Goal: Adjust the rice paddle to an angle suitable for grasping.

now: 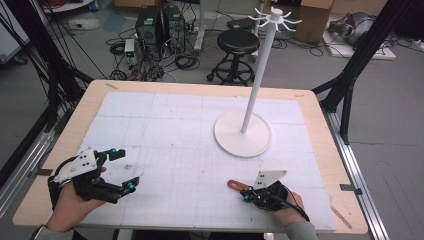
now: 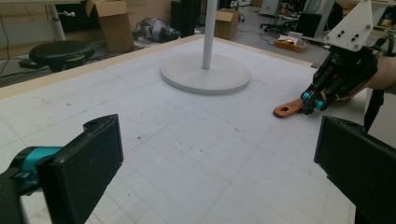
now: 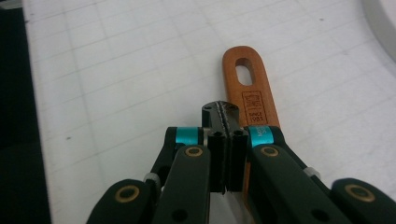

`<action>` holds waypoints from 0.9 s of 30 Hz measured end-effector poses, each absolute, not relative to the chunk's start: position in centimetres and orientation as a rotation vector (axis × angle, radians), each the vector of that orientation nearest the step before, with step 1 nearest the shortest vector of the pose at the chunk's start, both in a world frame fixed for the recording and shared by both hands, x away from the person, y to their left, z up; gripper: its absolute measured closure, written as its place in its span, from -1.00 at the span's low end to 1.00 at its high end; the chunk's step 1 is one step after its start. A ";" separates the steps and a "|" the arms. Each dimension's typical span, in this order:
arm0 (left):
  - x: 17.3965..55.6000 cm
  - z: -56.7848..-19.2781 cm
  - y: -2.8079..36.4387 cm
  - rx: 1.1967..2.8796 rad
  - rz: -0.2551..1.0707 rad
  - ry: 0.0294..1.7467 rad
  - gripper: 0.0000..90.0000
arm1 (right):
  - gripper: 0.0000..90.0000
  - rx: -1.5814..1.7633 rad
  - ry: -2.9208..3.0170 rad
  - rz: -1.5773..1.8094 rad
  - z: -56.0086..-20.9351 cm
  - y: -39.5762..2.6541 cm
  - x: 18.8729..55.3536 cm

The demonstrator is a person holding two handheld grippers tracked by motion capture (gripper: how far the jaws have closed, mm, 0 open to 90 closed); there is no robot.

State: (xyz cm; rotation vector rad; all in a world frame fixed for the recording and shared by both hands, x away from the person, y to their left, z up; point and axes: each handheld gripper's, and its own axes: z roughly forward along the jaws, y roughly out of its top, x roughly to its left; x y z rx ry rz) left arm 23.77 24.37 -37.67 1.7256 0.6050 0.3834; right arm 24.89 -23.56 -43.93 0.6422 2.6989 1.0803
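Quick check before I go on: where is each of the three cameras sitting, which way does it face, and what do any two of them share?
High view: above the person's side, facing forward and down on the table; both hands and forearms enter below.
Left gripper view: rides the left hand-held gripper, jaws wide apart, facing the white stand.
Right gripper view: rides the right hand-held gripper, jaws together, above the wooden handle.
Shared: high and left gripper views both show the stand.

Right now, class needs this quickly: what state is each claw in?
Left claw: open, holding nothing.
Right claw: jaws closed; the wooden handle lies beside and under them, so whether it is gripped cannot be told.
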 end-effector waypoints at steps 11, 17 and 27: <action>23.8 -38.2 23.8 1.753 0.373 0.606 -0.96 | 1.00 0.662 2.689 1.052 -43.9 -23.7 26.3; 23.8 -38.1 23.9 1.749 0.375 0.607 -0.96 | 0.97 0.650 2.670 1.111 -43.6 -24.0 26.0; 23.8 -38.3 23.9 1.757 0.379 0.613 -0.96 | -0.12 0.773 2.499 1.300 -42.5 -27.3 25.2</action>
